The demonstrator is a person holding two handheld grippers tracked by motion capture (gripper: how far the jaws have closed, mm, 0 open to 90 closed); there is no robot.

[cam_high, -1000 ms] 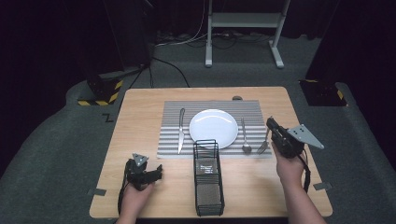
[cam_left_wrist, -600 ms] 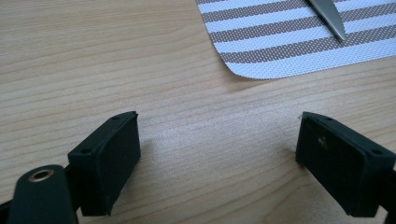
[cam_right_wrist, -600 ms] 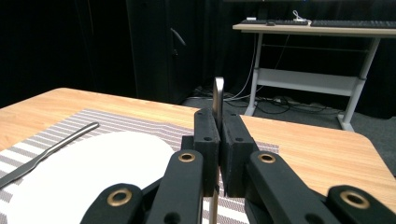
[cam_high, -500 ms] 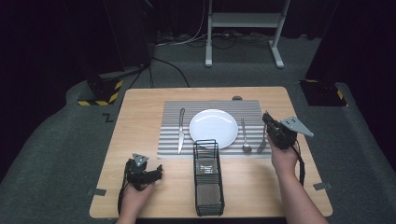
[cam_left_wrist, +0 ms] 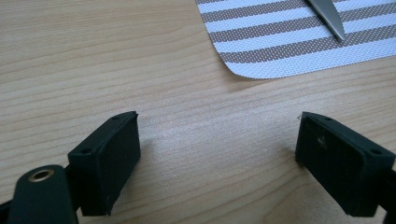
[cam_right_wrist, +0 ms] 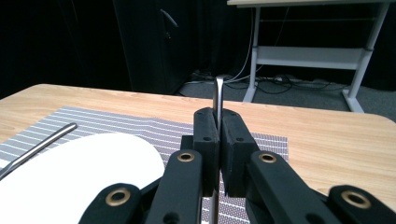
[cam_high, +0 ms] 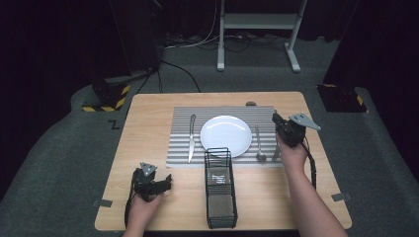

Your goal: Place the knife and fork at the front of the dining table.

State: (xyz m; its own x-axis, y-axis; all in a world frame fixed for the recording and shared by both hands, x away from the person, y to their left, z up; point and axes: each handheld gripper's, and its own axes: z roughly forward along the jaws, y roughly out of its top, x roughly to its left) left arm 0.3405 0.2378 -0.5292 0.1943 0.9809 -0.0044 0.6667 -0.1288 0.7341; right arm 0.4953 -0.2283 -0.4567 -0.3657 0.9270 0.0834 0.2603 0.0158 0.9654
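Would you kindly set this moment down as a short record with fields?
setting: wooden table with striped placemat
on the mat: knife, white plate, spoon
near edge: black wire caddy
right gripper: shut on a thin metal utensil handle, beside the spoon
left gripper: open, nothing between the jaws, low over bare wood

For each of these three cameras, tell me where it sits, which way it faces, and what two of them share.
High view: above the near table edge, looking forward and down; both forearms, left gripper, right gripper.
Left gripper view: low over the table, facing the placemat corner and knife tip; its open fingers.
Right gripper view: facing across the plate to a far stand; fingers clamp a metal handle.
Shared by all: the placemat.
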